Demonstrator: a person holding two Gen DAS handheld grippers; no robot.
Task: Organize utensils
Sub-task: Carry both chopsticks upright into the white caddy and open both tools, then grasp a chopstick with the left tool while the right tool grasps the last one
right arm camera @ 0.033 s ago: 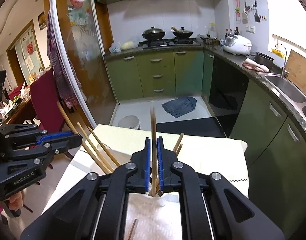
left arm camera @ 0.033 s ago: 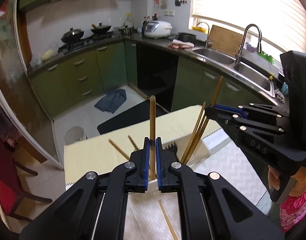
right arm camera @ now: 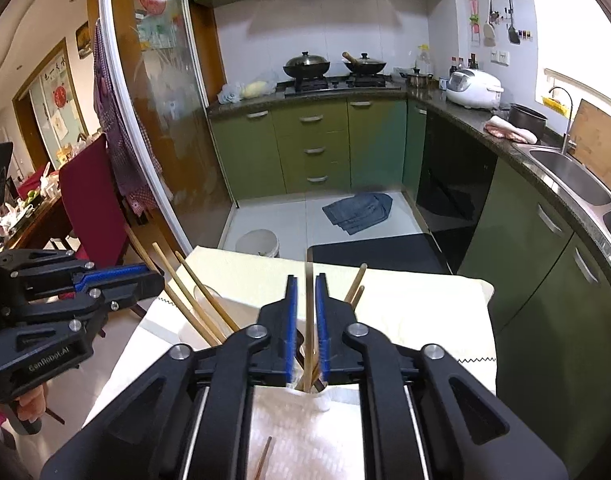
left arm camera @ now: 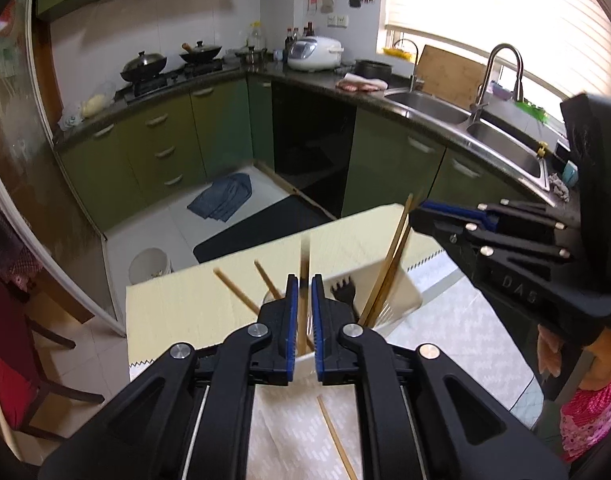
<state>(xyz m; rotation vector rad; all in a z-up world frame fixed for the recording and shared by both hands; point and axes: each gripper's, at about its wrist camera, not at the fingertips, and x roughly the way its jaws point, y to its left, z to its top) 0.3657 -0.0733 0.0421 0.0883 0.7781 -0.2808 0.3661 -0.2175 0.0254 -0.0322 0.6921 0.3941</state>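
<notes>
Green-cabinet kitchen, tabletop (left arm camera: 185, 320) covered with pale yellow cloth. Left gripper (left arm camera: 301, 312) jaws parted around a blurred wooden chopstick (left arm camera: 304, 280), standing upright between the pads without clear contact, lower end over white utensil holder (left arm camera: 401, 292). Holder at 1 o'clock from left gripper holds a black fork (left arm camera: 341, 292) and a leaning chopstick bundle (left arm camera: 389, 264). Loose chopstick (left arm camera: 337, 440) lies on tabletop at 6 o'clock. Right gripper (right arm camera: 306, 320) jaws also apart, thin blurred chopstick (right arm camera: 308, 304) between them, dropping into white cup (right arm camera: 317, 394) just below. More chopsticks (right arm camera: 193, 300) lean at 10 o'clock. Blue cloth (right arm camera: 357, 208) on floor at 12 o'clock.
</notes>
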